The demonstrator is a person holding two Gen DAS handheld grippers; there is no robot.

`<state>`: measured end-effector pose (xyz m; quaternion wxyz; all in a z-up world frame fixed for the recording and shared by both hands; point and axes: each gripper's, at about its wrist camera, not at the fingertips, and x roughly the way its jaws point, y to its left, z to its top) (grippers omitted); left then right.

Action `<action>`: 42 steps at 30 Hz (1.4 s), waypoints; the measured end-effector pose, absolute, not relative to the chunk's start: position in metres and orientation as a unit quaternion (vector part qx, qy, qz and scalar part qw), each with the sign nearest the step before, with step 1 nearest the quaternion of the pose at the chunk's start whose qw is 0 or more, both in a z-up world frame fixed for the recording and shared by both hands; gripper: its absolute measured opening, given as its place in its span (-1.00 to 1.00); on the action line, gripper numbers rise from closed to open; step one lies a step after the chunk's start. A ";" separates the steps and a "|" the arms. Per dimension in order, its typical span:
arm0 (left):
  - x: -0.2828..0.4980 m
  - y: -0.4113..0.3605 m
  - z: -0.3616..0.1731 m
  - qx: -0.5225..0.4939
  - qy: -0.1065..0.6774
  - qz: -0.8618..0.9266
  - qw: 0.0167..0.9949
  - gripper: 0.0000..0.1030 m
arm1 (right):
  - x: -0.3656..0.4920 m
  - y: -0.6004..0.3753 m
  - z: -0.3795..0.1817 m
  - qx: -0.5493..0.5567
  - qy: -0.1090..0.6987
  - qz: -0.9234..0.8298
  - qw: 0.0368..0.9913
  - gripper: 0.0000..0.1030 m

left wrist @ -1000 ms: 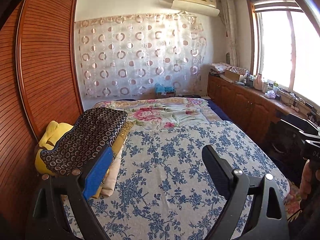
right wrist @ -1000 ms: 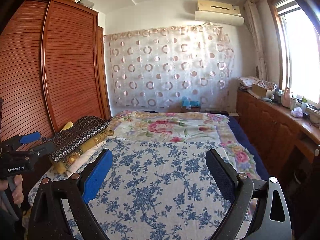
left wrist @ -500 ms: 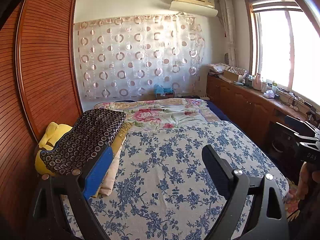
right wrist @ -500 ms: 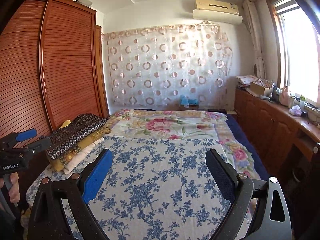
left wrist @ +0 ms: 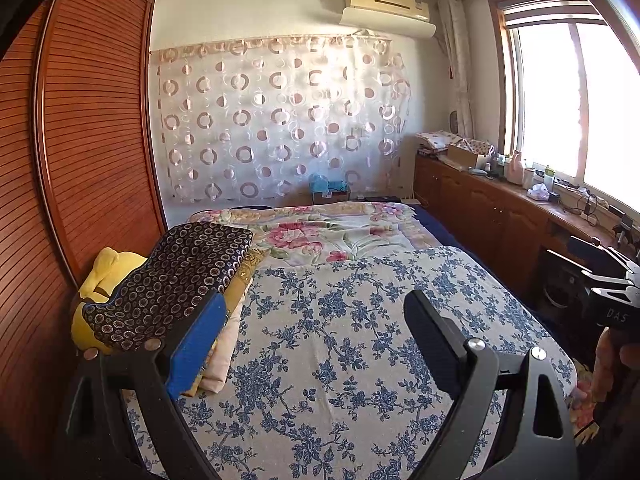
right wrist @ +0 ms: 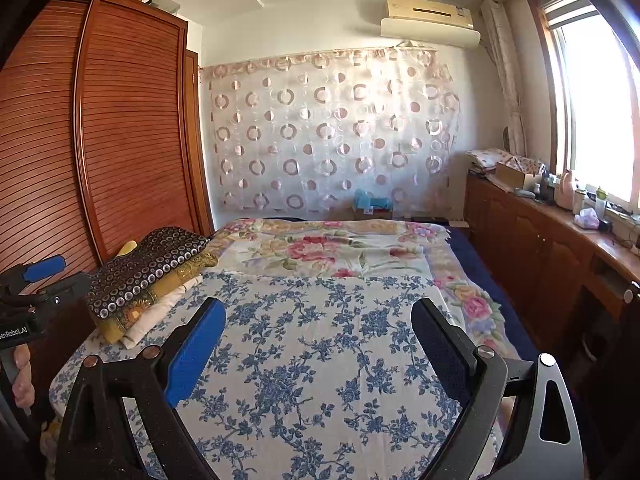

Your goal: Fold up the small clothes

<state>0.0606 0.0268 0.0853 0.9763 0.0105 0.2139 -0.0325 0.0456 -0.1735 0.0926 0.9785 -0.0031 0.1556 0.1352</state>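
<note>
On the body of the right gripper [right wrist: 316,328], seen at the right edge of the left wrist view, the letters "DAS" are readable. On the left gripper [left wrist: 316,328], seen at the left edge of the right wrist view, a white label reads "enRobot.AI"; its first letters are cut off.

The stack of folded clothes [left wrist: 176,280] lies on the bed [left wrist: 360,340], just beyond the blue pad of the left gripper's left finger and outside the jaws. Its long axis runs away from the gripper toward the far wall, along the bed's left edge. On top is a dark cloth with rings, under it a yellow patterned one and a cream one. A yellow soft thing [left wrist: 108,268] lies to the left of the stack.

Both grippers have their jaws wide apart. They hold nothing, and only the blue flowered sheet [right wrist: 320,360] shows between them.
</note>
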 end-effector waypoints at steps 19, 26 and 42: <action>0.058 0.026 0.089 0.008 0.208 -0.029 0.978 0.77 | 0.043 -0.175 0.091 -0.002 0.154 0.135 0.979 0.84; 0.058 0.026 0.089 0.008 0.207 -0.029 0.978 0.77 | 0.043 -0.174 0.091 -0.001 0.154 0.134 0.979 0.84; 0.057 0.025 0.088 0.009 0.207 -0.028 0.978 0.77 | 0.045 -0.172 0.091 0.000 0.154 0.131 0.979 0.84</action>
